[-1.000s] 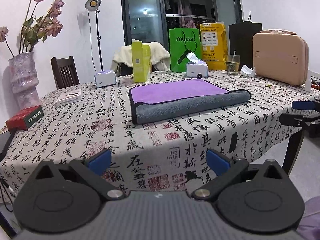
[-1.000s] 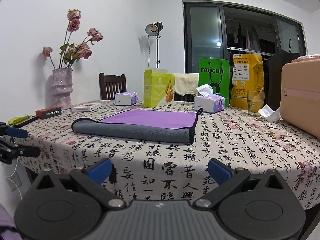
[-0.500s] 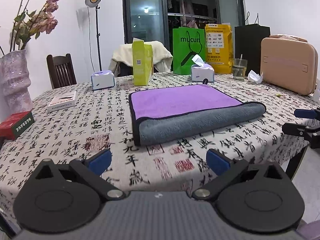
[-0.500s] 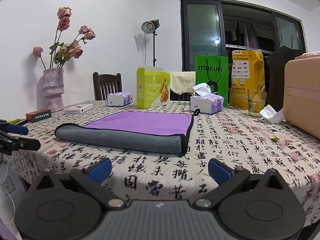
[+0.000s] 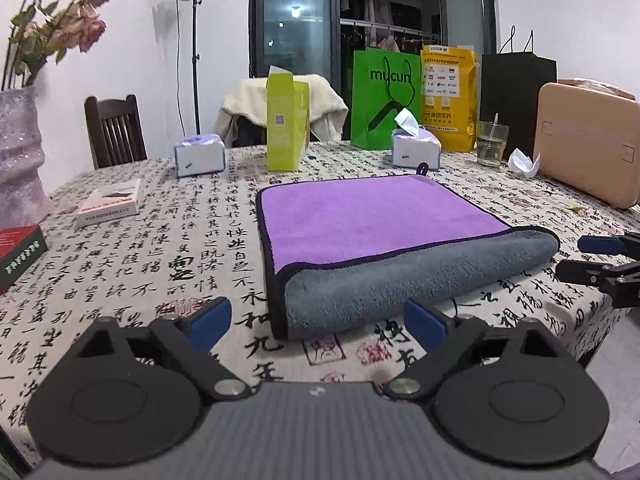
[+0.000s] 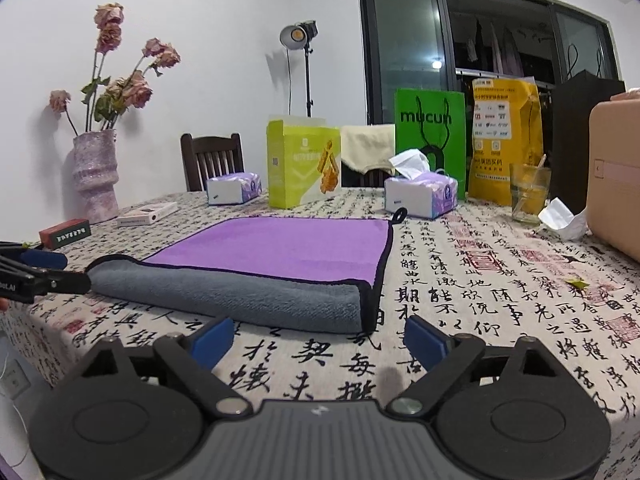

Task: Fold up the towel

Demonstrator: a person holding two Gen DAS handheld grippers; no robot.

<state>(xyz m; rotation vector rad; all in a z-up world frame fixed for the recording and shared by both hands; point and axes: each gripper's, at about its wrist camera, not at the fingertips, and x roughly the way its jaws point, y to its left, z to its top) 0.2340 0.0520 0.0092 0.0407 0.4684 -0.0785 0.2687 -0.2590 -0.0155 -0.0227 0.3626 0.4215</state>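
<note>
A towel (image 5: pixel 372 224), purple on top and grey underneath, lies folded on the patterned tablecloth, its rolled grey fold facing me. It also shows in the right wrist view (image 6: pixel 280 252). My left gripper (image 5: pixel 318 326) is open and empty, just short of the towel's near left corner. My right gripper (image 6: pixel 318 342) is open and empty, just short of the near right corner. Each gripper shows at the edge of the other's view, the right one (image 5: pixel 600 258) and the left one (image 6: pixel 40 270).
Behind the towel stand two tissue boxes (image 5: pixel 416 150), a yellow-green carton (image 5: pixel 286 122), a green bag (image 5: pixel 386 98), a yellow bag (image 5: pixel 450 96) and a glass (image 5: pixel 492 144). A pink case (image 5: pixel 588 148) is at right; a vase (image 6: pixel 94 174), a white box (image 5: pixel 110 202) and a red box (image 5: pixel 18 256) at left.
Both grippers have moved forward over the table edge toward the towel's near corners; the towel looks larger and closer. The towel has not moved. Both grippers stay open.
</note>
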